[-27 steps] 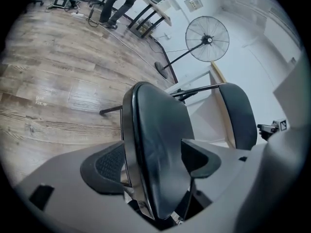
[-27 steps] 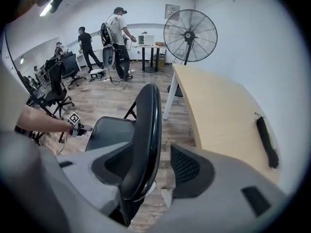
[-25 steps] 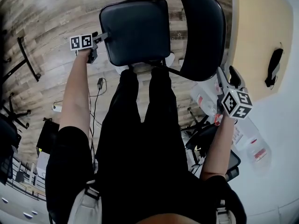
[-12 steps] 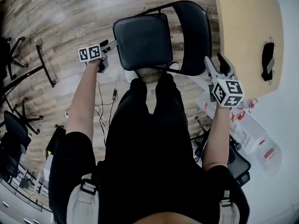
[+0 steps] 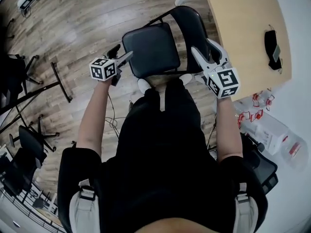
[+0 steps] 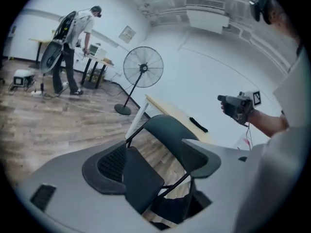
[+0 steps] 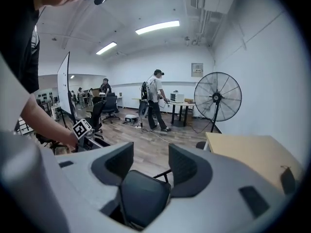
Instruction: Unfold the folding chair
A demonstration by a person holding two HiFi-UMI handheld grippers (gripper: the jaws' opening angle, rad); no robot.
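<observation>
The folding chair (image 5: 150, 50) stands opened out on the wooden floor (image 5: 73, 28) in the upper middle of the head view, just beyond the person's legs. Its dark padded seat lies flat, with a dark curved backrest (image 5: 193, 25) to its right on a thin black frame. A tan table (image 5: 243, 23) fills the upper right. The left gripper (image 5: 122, 52) hangs by the seat's left edge and the right gripper (image 5: 201, 46) overlaps the backrest. Both have their jaws spread, pinching nothing.

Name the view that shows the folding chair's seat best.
The head view: the seat shows whole from above. The left gripper view shows it slanted, partly behind a jaw; the right gripper view shows only part, low between the jaws.
</observation>
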